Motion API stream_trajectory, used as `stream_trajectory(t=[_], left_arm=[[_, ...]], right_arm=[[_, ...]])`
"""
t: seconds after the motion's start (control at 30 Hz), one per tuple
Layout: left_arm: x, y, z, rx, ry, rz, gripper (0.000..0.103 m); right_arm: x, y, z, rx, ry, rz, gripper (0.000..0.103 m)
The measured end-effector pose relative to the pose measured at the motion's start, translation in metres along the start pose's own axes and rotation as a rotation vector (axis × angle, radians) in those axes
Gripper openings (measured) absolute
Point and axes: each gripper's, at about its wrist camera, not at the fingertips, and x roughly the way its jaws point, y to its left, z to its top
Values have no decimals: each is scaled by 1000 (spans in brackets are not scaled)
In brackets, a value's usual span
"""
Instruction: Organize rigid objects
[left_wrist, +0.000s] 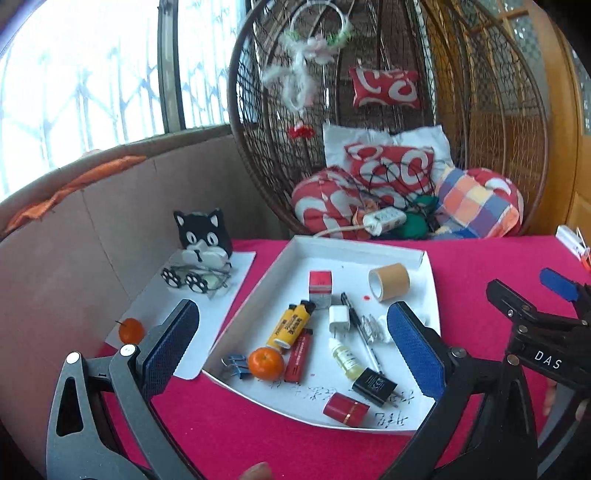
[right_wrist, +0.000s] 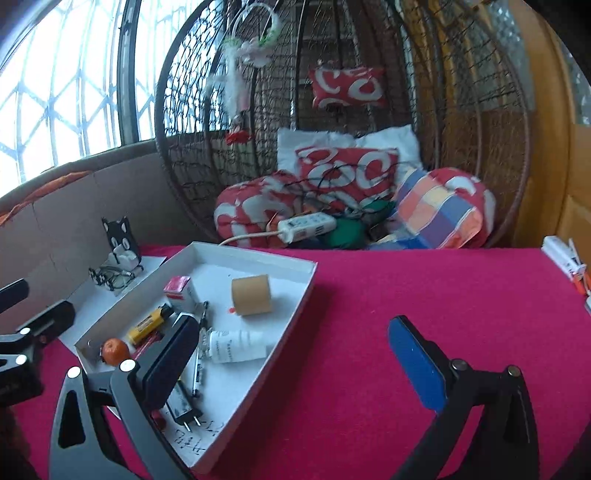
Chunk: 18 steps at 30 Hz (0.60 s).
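Observation:
A white tray (left_wrist: 430, 280) on the red tablecloth holds several small items: a tape roll (left_wrist: 389, 282), yellow lighter (left_wrist: 291, 325), red lighter (left_wrist: 300, 356), tangerine (left_wrist: 266, 363), white plug (left_wrist: 339, 319), pen (left_wrist: 360, 328), dropper bottle (left_wrist: 347, 358), black charger (left_wrist: 373, 386), red tube (left_wrist: 345, 409), red-and-white box (left_wrist: 320, 288) and blue binder clips (left_wrist: 234, 365). My left gripper (left_wrist: 295, 339) is open and empty above the tray's near edge. My right gripper (right_wrist: 299, 354) is open and empty over the tray's right edge (right_wrist: 291, 325); a white tube (right_wrist: 236, 345) lies there.
A second small orange (left_wrist: 130, 329) and a cat-shaped holder with glasses (left_wrist: 201, 254) sit on white paper left of the tray. A wicker hanging chair with cushions (left_wrist: 388, 173) stands behind the table. White items (right_wrist: 565, 258) lie at the table's right edge.

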Motion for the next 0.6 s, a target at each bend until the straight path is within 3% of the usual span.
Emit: stream_trajectory(t=[0.2, 0.37, 0.6], left_arm=[[-31, -1, 4, -46, -21, -45, 103], [-60, -4, 8, -26, -83, -1, 103], [-87, 1, 11, -32, -60, -34, 103]], right_arm=[[-33, -29, 7, 76, -92, 20, 103], [-61, -53, 12, 144, -161, 28, 103], [-109, -80, 18, 213, -282, 25, 103]])
